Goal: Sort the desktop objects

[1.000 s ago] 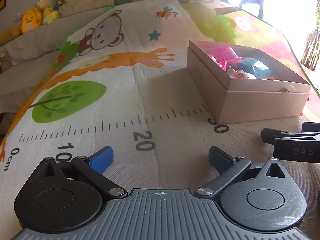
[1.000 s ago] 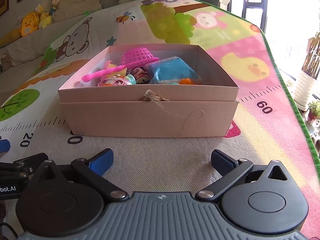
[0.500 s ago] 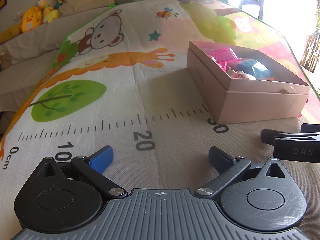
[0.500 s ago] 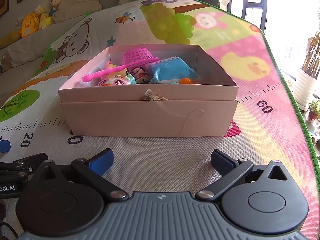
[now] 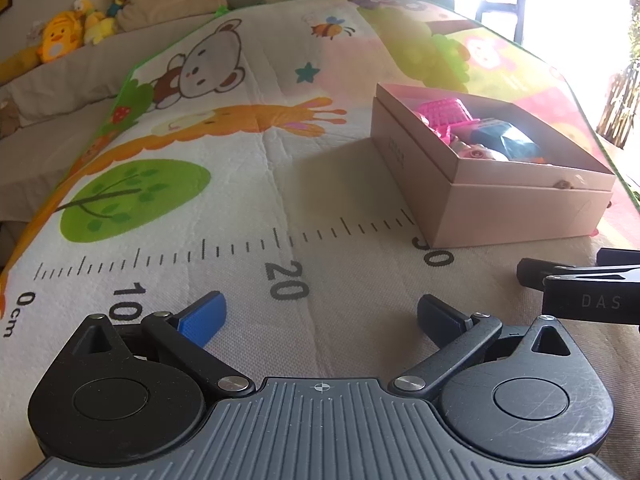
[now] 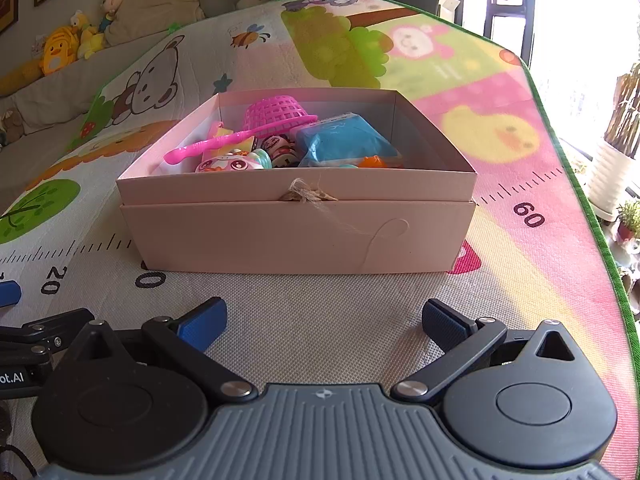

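One pale pink cardboard box sits on the cartoon-printed play mat, holding one pink mesh basket, one pink spoon, one blue packet and several small toys. In front of the box, the left gripper and right gripper are both spread wide, empty. Reaching in carelessly could snag the frayed twine or shove the box.

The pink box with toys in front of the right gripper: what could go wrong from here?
1. The pink spoon leans over the other toys near the rim of the pink box; reaching in could flip it out.
2. The twine at the front edge might snag the open right gripper.
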